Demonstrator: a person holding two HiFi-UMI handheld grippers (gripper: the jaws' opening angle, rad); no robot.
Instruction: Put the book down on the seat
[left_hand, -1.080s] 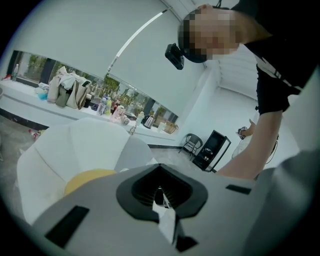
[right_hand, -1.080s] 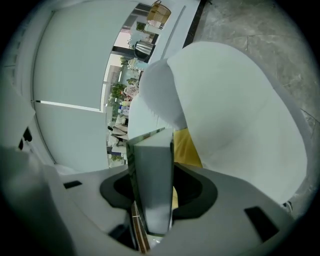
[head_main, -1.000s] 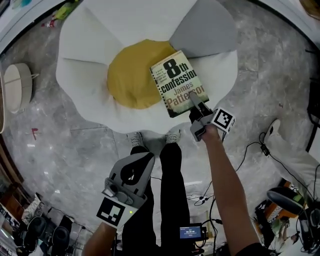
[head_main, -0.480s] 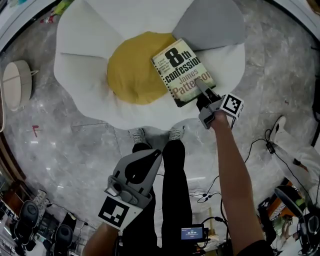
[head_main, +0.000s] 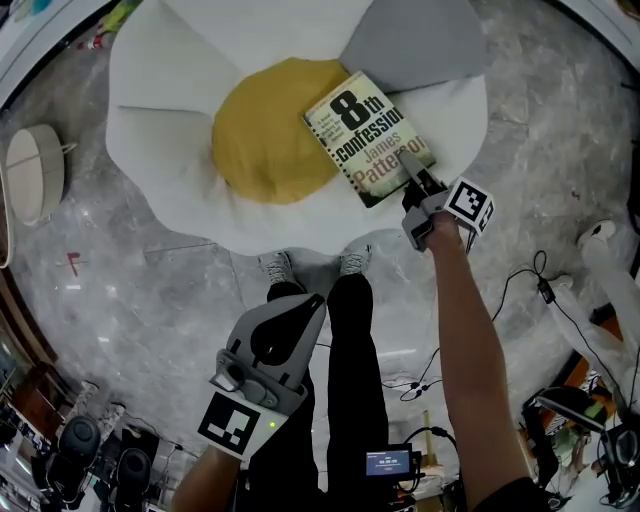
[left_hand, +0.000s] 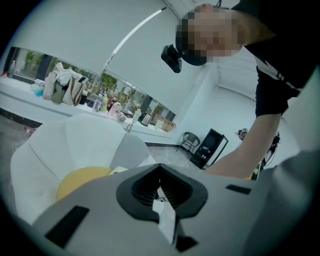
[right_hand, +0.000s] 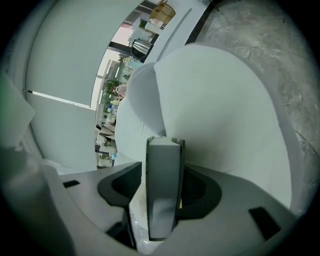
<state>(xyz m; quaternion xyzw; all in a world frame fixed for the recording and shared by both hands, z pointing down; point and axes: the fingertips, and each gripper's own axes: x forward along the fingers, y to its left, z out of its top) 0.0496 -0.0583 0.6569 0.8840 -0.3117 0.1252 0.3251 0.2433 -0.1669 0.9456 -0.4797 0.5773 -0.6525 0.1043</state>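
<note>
Right hand-held gripper: its jaws have just been opening and now stand slack about the near edge of the book, which sits between them. Only the head view places the book: cover up on the flower-shaped seat, across the right rim of its yellow centre and onto a white petal. The right gripper view gives the book edge-on only. Left hand-held gripper: low beside the person's legs, well apart from the seat. Its own view shows jaws together, nothing held.
</note>
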